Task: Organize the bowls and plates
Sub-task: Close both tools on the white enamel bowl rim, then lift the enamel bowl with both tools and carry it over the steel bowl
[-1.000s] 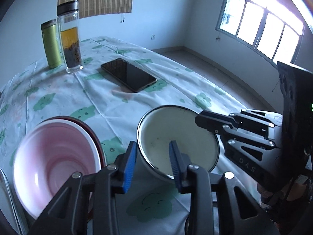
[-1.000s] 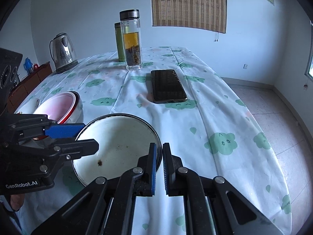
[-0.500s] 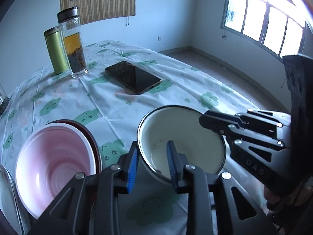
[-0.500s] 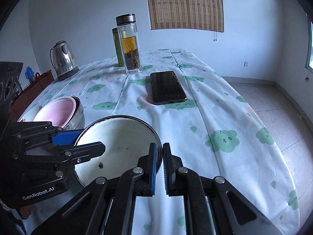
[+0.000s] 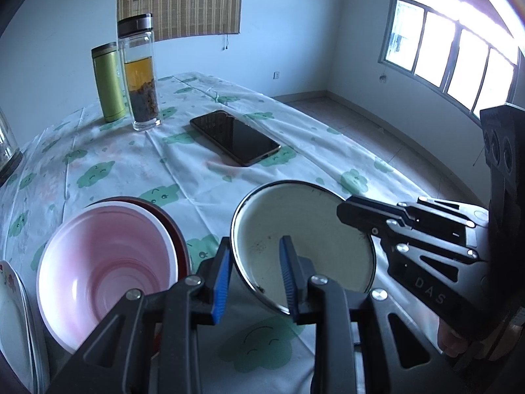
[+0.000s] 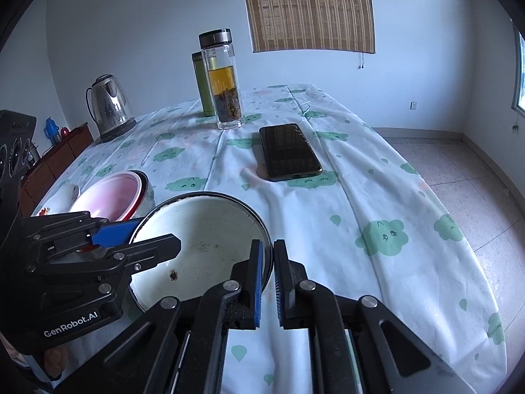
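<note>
A white enamel bowl [image 5: 305, 229] with a dark rim is held tilted above the table, also seen in the right wrist view [image 6: 203, 239]. My left gripper [image 5: 252, 262] straddles its near-left rim, one pad inside and one outside. My right gripper [image 6: 267, 262] is shut on its right rim. A pink bowl [image 5: 105, 262] sits in a red-rimmed bowl to the left, also seen in the right wrist view [image 6: 111, 193]. A white plate [image 5: 10, 321] lies at the far left edge.
A phone [image 6: 288, 151] lies mid-table. A glass tea bottle [image 6: 224, 82] and a green flask [image 5: 108, 82] stand behind it. A kettle [image 6: 110, 105] stands at the back left. The table's right edge [image 6: 459, 229] drops to the floor.
The left gripper's pads have narrowed around the bowl's rim. The bowl has lifted and tilted slightly between both grippers. The right gripper stays shut on the rim.
</note>
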